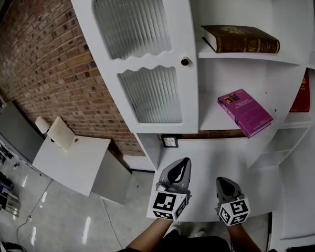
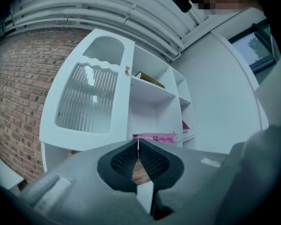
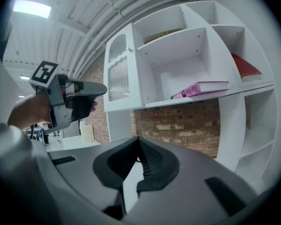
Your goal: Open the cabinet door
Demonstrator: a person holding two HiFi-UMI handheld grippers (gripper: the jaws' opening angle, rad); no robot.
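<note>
**Both grippers closed and empty in front of the cabinet**

Left gripper [image 1: 183, 162] has its jaws pressed together, and its own view shows nothing between them. Right gripper [image 1: 223, 181] is the same: jaws together, nothing held. In the head view the two are side by side near the bottom, each in one hand of the person, and the left one reaches a little further forward. Both point toward the white cabinet [image 1: 236, 72] and touch no part of it.

The cabinet door [image 1: 147, 62] is on the left side of the cabinet, above the left gripper and well apart from it. It is white, with two panes of ribbed glass, one over the other, and a small round knob [image 1: 185, 61] on its right edge. It looks shut, flat with the cabinet front.

To the right of the door the shelves have no door. A brown book [image 1: 241, 40] lies flat on the upper shelf, a pink book [image 1: 245, 112] lies on the shelf below, and a red book [image 1: 302, 96] is further right. A brick wall [image 1: 47, 62] is behind the cabinet, and a low white table [image 1: 73, 161] with a paper roll [image 1: 60, 133] is to the left.
</note>
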